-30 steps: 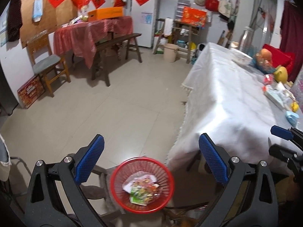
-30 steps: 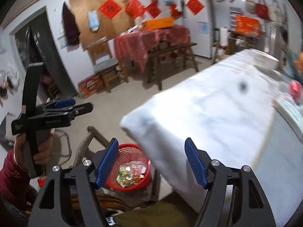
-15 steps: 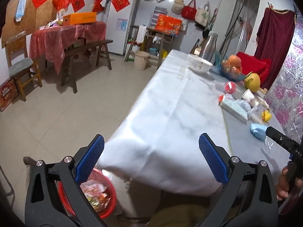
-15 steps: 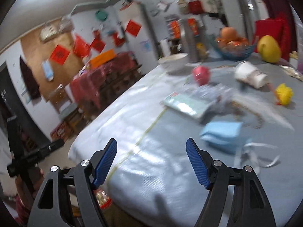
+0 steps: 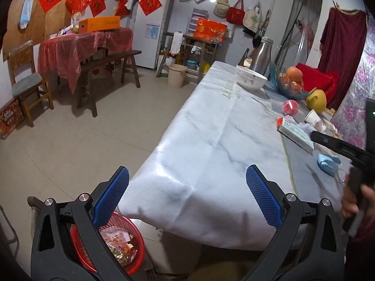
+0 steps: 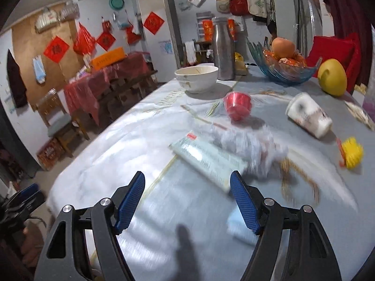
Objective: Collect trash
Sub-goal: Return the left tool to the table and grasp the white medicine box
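Left wrist: both grippers [image 5: 187, 196] [image 6: 187, 201] gape empty over the white-clothed table [image 5: 211, 140] (tiled room).

Ahead of right gripper [image 6: 187, 201]: we see the flat box [image 6: 206, 158] on the table [image 6: 117, 154], crumpled wrap [image 6: 253, 145] just behind it.
Farther ahead: cup [image 6: 238, 105], then bowl [image 6: 196, 78].
Right of it: tipped paper cup [image 6: 309, 116].
Under its right finger: face mask [image 6: 236, 228].
Below left gripper [image 5: 187, 196], left side: we find the basket [image 5: 133, 241], trash in it.
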Motion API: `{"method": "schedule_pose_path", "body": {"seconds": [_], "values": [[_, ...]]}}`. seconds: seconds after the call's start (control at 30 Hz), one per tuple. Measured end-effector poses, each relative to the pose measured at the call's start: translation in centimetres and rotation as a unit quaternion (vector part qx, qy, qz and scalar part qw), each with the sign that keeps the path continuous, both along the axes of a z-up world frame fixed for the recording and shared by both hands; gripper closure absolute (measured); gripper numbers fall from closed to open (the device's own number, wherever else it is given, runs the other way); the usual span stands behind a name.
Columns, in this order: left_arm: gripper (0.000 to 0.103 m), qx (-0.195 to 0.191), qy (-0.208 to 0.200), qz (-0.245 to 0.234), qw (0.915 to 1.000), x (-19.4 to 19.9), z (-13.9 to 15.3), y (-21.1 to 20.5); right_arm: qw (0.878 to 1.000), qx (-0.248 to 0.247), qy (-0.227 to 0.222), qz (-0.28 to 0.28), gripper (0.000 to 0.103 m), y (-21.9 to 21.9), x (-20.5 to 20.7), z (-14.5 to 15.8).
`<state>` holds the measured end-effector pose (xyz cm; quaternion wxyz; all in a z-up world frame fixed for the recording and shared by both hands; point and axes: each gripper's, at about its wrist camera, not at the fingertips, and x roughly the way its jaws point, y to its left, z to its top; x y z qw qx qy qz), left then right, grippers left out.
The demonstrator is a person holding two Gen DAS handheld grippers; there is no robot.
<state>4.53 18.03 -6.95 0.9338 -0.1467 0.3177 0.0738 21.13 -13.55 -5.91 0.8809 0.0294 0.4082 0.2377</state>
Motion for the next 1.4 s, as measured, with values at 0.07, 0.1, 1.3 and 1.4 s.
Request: {"method": "schedule_pose_path", "body": {"seconds": [0.07, 0.1, 1.3, 1.4], "values": [[0.007, -0.009, 0.000, 0.002, 1.0000, 0.0, 0.0, 0.6, 1.000, -0.011, 0.020, -0.010, 0.029, 0.5, 2.0, -0.8], [0.007, -0.014, 0.001, 0.005, 0.9999, 0.0, -0.1, 0.9, 0.999, -0.013, 0.029, -0.017, 0.029, 0.5, 2.8, -1.2], [0.007, 0.077, -0.002, -0.055, 0.9956, 4.2, -1.1, -4.5, 0.993, 0.108, 0.033, 0.024, 0.043, 1.2, -0.2, -0.7], [0.007, 0.071, -0.016, -0.084, 0.9938, 5.0, -1.1, -5.4, 0.996, 0.087, 0.005, 0.015, 0.040, -0.3, -1.8, -1.3]]}}
